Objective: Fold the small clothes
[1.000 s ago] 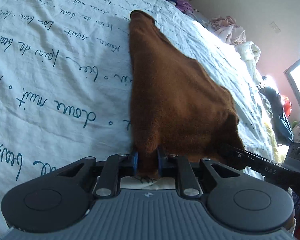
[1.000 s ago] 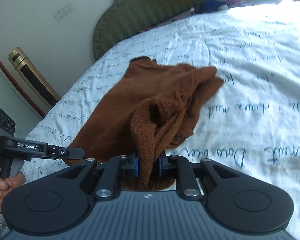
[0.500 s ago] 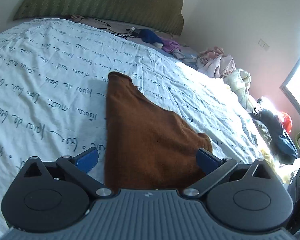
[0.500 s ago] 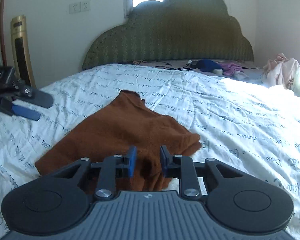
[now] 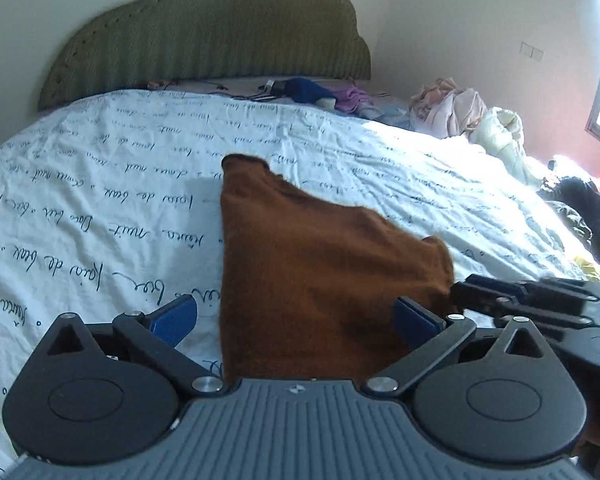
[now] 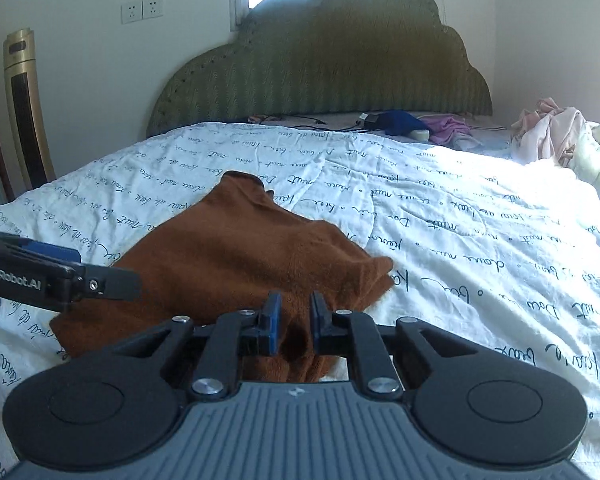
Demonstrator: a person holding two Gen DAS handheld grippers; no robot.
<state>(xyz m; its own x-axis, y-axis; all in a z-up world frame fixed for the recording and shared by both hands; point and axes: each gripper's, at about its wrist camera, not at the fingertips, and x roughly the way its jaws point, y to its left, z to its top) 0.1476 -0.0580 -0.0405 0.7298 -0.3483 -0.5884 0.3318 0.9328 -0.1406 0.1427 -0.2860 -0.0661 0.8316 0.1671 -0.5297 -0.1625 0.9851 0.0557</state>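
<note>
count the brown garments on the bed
1. The brown garment lies on the white bedspread near its front edge, a fold of it between the right gripper pads. Other brown pieces could be hidden in the far clothes heap.

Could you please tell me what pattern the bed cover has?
The bed cover is white with dark handwritten script, clearest in the right wrist view.

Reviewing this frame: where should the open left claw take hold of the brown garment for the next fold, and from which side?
Probably the brown garment at its near left corner, approached low from the near edge. That corner lies flat and free on the bedsheet, while the right claw pinches the near right end.
</note>
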